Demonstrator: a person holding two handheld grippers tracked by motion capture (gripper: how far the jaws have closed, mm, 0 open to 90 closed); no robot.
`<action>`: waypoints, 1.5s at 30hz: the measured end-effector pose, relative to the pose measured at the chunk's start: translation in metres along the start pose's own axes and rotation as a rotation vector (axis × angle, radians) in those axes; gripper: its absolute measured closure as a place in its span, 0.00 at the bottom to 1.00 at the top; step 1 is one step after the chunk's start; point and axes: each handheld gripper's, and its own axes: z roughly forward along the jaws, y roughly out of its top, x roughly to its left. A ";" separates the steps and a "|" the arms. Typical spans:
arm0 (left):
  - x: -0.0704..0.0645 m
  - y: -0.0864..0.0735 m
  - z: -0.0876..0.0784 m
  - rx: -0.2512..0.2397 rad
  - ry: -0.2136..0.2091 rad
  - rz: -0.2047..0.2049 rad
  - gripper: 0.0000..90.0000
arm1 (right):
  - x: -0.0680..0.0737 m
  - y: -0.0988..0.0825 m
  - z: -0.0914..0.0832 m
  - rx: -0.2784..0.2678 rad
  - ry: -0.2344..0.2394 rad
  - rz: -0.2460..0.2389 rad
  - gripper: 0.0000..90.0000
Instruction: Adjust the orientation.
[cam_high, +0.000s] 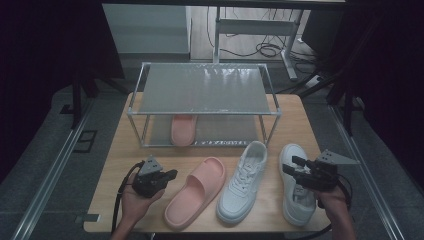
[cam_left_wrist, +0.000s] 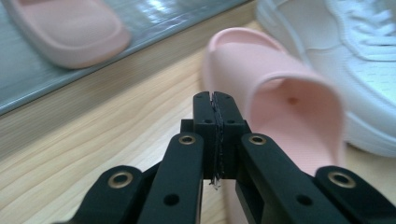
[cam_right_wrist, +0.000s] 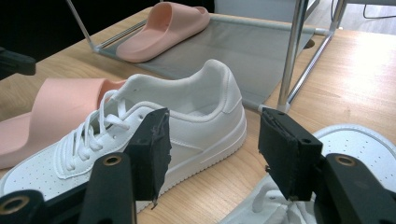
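We see four shoes w/ a two-shelf metal rack (cam_high: 202, 89) at the back of the wooden table (cam_high: 300, 115). One pink slide (cam_high: 182, 130) sits on the rack's lower shelf, left part. Its mate, a second pink slide (cam_high: 196, 192), lies on the table in front, angled, just beside a white sneaker (cam_high: 243, 182) to its right. Another white sneaker (cam_high: 296, 184) lies further right, near the table edge.

Left gripper (cam_high: 169, 175), held in the left hand (cam_high: 135, 200), sits just left of the front slide; in the left gripper view its jaws are pressed together on nothing. Right gripper (cam_high: 291, 165), in the right hand (cam_high: 334, 200), hovers over the rightmost sneaker, jaws spread wide, nothing btwn them.
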 end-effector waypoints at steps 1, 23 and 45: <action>-0.003 0.001 0.001 0.002 -0.013 0.004 1.00 | 0.000 0.000 0.000 0.000 0.000 0.001 0.49; -0.068 -0.001 0.027 0.098 -0.184 0.115 1.00 | 0.001 0.001 -0.003 -0.012 0.006 -0.001 0.49; -0.083 -0.033 0.041 0.211 -0.195 0.114 1.00 | -0.001 0.001 -0.004 -0.012 -0.006 0.004 0.49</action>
